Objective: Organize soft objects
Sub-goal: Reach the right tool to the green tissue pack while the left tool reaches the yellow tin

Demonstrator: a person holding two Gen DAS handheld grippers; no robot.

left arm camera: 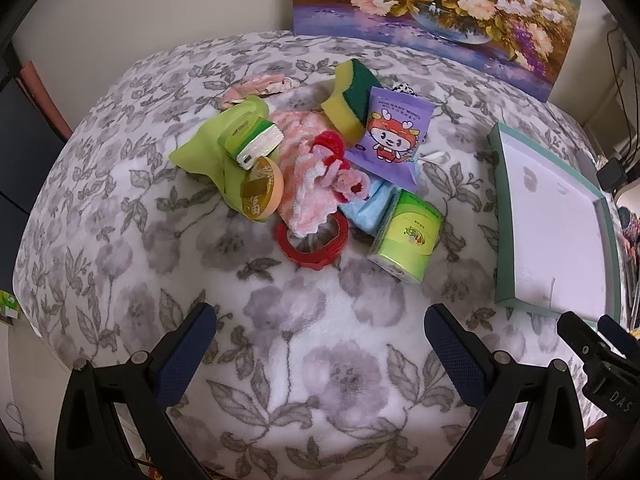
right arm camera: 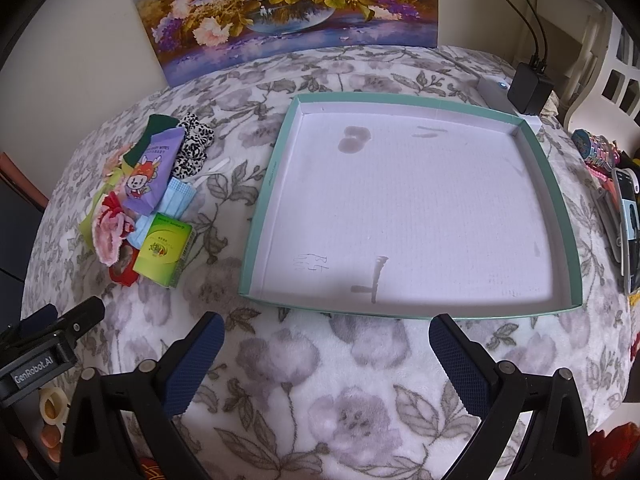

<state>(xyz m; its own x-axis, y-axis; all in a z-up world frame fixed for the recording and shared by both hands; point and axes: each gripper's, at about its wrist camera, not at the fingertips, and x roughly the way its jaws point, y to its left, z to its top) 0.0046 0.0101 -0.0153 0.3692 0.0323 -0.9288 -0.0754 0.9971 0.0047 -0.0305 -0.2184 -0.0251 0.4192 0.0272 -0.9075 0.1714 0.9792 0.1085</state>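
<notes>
Both claws hover low over a table draped in a grey-and-white floral blanket (left arm camera: 304,320). The left gripper (left arm camera: 320,354) has its blue-padded fingers spread wide apart with nothing between them, pointed at a heap of small things near the middle of the blanket. The right gripper (right arm camera: 326,360) is likewise spread and holds nothing, facing a shallow teal-rimmed tray (right arm camera: 558,200) with a white floor that bears a few grey stains; nothing lies in it. The heap sits well to the left of the tray. At its near edge a green tissue pack (left arm camera: 404,236) lies beside a red plastic ring (left arm camera: 312,246), and a pink-and-white knitted cloth (left arm camera: 308,184) drapes over the ring's far side. On that cloth rests a red and pink fuzzy scrunchie (left arm camera: 340,168). A light blue face mask (right arm camera: 178,198) is tucked under the tissue pack and a purple wipes packet (left arm camera: 394,136) printed with a cartoon figure. Behind the packet a yellow-and-green sponge (left arm camera: 352,100) leans tilted. On the left side of the heap a lime green cloth (left arm camera: 200,152) holds a green-and-white box (left arm camera: 252,140) and a round orange tin (left arm camera: 264,190). A black-and-white spotted item (right arm camera: 194,148), perhaps a scrunchie, lies just behind the packet. A flower painting (right arm camera: 280,8) leans against the wall at the far edge of the table.
</notes>
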